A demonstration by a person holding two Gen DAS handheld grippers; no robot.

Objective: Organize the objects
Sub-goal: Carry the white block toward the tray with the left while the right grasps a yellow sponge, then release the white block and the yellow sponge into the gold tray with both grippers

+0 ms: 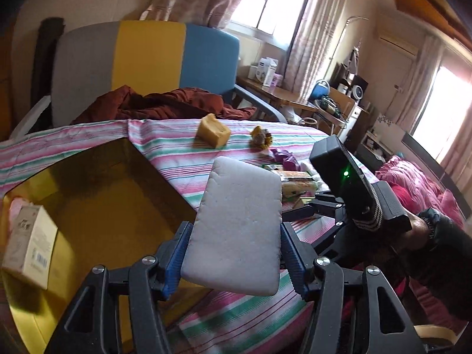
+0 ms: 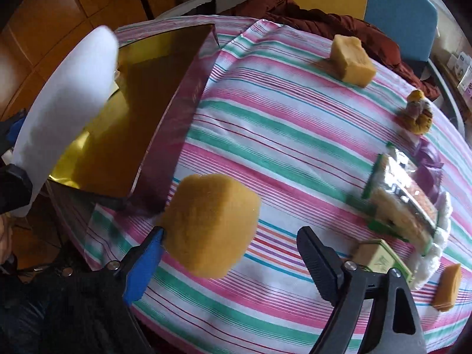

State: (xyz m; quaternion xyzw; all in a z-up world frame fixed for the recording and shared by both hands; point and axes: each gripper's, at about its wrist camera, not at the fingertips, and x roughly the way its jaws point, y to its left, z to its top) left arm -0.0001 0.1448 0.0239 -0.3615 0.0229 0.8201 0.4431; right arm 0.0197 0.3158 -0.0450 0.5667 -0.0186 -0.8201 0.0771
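White sponge [image 1: 236, 230] upright, long axis vertical.

Location: domestic bedroom. Indicators: bed with pink bedding [image 1: 413, 188], curtained windows [image 1: 277, 0], wall-mounted air conditioner [image 1: 398, 41], cluttered wooden desk [image 1: 274, 94], upholstered chair [image 1: 147, 59], tabletop under striped cloth [image 2: 295, 135].

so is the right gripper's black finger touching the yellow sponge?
Apart. The right wrist view shows striped cloth between the black finger and the yellow sponge; the sponge sits against the blue finger only.
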